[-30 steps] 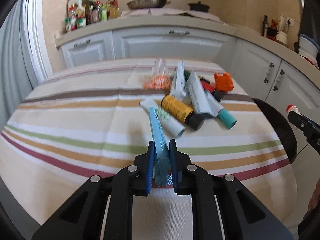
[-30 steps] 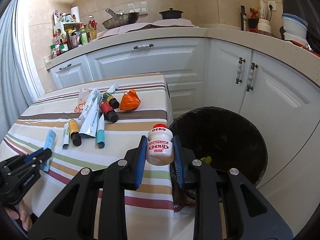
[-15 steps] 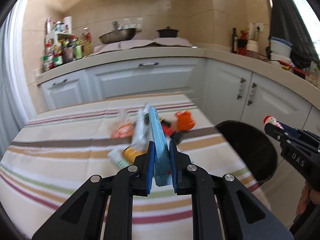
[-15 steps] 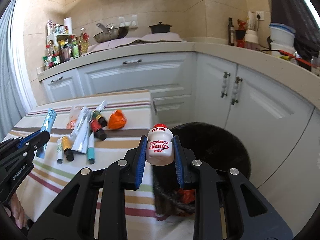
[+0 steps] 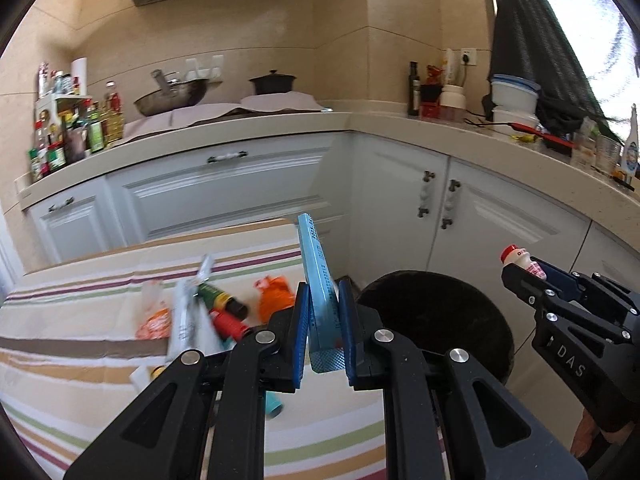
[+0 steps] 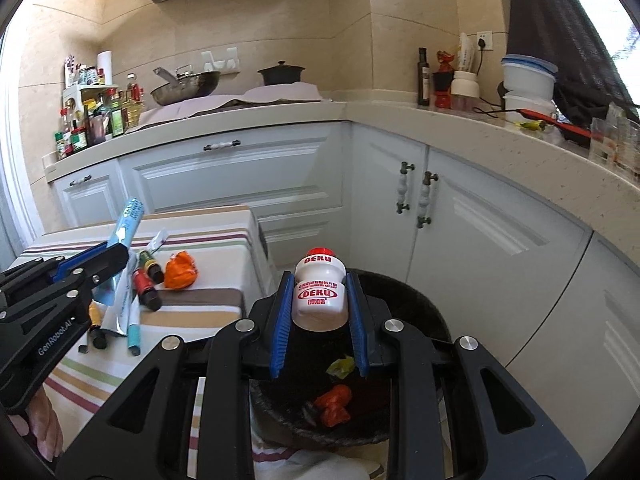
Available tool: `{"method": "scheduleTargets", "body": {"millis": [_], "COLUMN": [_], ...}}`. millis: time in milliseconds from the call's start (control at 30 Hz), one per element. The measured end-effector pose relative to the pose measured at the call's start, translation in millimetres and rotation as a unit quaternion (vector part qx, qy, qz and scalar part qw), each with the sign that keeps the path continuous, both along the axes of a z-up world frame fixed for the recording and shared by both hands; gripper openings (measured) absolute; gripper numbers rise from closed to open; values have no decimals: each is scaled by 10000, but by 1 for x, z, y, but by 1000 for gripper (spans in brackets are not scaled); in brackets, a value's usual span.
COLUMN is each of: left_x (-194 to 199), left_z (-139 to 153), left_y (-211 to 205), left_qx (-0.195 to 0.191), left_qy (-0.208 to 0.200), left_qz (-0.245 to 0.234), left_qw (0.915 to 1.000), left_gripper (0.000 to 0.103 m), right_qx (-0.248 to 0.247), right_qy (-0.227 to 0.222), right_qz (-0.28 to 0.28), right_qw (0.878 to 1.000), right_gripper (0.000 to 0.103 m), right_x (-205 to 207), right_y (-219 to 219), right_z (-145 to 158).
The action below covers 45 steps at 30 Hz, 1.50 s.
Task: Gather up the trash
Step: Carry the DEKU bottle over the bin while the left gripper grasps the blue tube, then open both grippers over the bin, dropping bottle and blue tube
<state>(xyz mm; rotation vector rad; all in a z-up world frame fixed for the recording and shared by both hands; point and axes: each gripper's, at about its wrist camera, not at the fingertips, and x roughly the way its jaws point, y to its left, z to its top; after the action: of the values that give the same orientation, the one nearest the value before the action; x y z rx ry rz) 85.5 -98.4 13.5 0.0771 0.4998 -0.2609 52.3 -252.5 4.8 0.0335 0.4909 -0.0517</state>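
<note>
Blue pads on our left gripper [image 5: 323, 330] pinch a flat light-blue tube [image 5: 318, 288], which stands up between the jaws and leans slightly back; the gripper hangs above the table's right edge, next to the bin [image 5: 436, 320]. Our right gripper [image 6: 319, 312] clamps a small white bottle [image 6: 320, 294] with a red cap and red "DEKU" lettering, upright between its blue pads, directly over the open black bin [image 6: 416, 304]. Inside the bin we see a red scrap [image 6: 334, 404] and a yellow-green scrap [image 6: 340, 366] lying on the dark liner. To the left of the bin stands the table under a striped cloth [image 6: 200, 312]. On it, near the bin side, lies an orange crumpled wrapper [image 6: 181, 270]. Just left of that lie two dark bottles [image 6: 148, 280], one with a red label and one with a green, and beside them a white tube [image 6: 120, 304], a teal pen-like tube [image 6: 133, 332] and a yellow bottle [image 6: 96, 326], all bunched together. Behind the table run white cabinets [image 6: 240, 176] beneath a beige counter [image 6: 480, 136].
</note>
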Motion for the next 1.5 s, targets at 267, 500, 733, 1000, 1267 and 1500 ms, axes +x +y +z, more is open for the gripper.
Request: {"method": "scheduleTargets", "body": {"millis": [267, 500, 733, 1000, 1267, 1500], "left_x": [17, 32, 46, 67, 68, 54], "left_z": [-1, -8, -18, -36, -34, -27], "left_y": [-24, -38, -54, -70, -61, -35], "left_qx": [37, 45, 111, 248, 213, 210], "left_qy": [28, 134, 210, 461, 516, 500], "left_qz": [-217, -248, -292, -381, -229, 50], "left_qw": [9998, 9996, 9993, 9979, 9982, 9985], "left_gripper": [16, 16, 16, 25, 47, 54], "right_qx": [8, 14, 63, 231, 294, 316], "right_qy": [-29, 17, 126, 196, 238, 176], "right_qz": [-174, -305, -404, -556, -605, -356], "right_qw": [9998, 9995, 9991, 9980, 9974, 9987], "right_gripper": [25, 25, 25, 46, 46, 46], "right_x": [10, 19, 30, 46, 47, 43], "right_y": [-20, -36, -50, -62, -62, -42], "right_z": [1, -6, -19, -33, -34, -25]}}
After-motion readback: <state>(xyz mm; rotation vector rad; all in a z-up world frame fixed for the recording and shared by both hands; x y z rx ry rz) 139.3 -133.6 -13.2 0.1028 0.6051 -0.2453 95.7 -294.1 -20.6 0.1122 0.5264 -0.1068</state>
